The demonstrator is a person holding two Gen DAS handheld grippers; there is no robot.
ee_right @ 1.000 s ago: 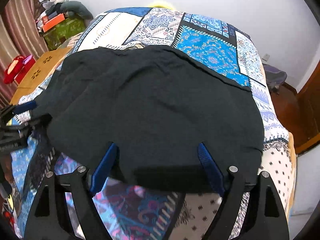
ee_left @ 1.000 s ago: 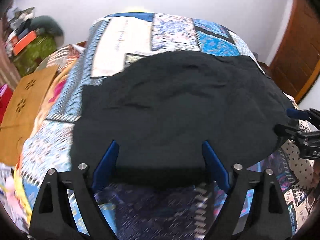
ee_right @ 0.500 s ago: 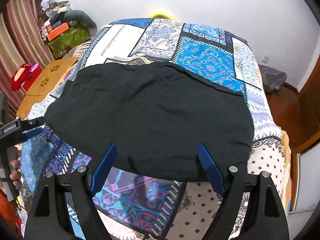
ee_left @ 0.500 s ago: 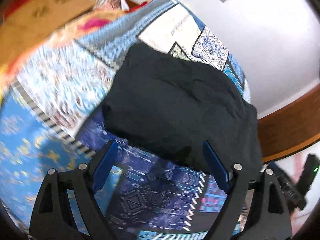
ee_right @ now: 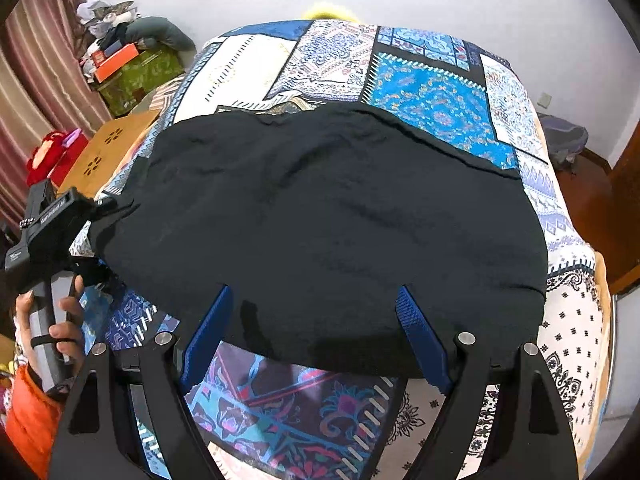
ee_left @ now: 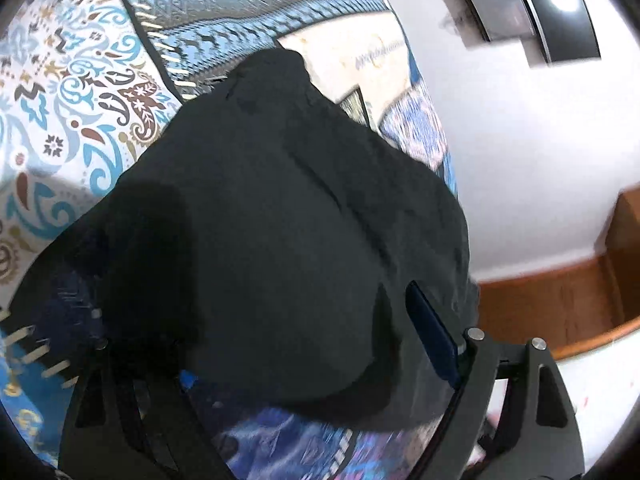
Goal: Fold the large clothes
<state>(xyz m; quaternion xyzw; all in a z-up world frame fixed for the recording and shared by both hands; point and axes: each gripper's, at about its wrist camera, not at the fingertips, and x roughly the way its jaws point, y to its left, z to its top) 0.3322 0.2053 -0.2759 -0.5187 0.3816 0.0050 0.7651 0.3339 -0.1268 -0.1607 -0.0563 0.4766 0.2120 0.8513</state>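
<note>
One black garment point(ee_right: 328, 216) here, spread mostly flat across the middle of a patchwork bedspread point(ee_right: 432, 92), with a few shallow wrinkles. Two grippers: the right gripper point(ee_right: 316, 336) sits at the garment's near edge, its blue fingers point(ee_right: 420, 340) spread wide with the hem lying between them, not pinched. The left gripper point(ee_left: 296, 344) is at the garment's left edge, seen from the side in the right camera point(ee_right: 60, 220), held by a hand point(ee_right: 52, 332) in an orange sleeve. In its own view cloth drapes over one finger, so I can't tell how its jaws stand. Left of the garment there's a wooden table point(ee_right: 112, 144), a curtain point(ee_right: 36, 80) and a clutter pile; white walls behind. Left view is blurry
</note>
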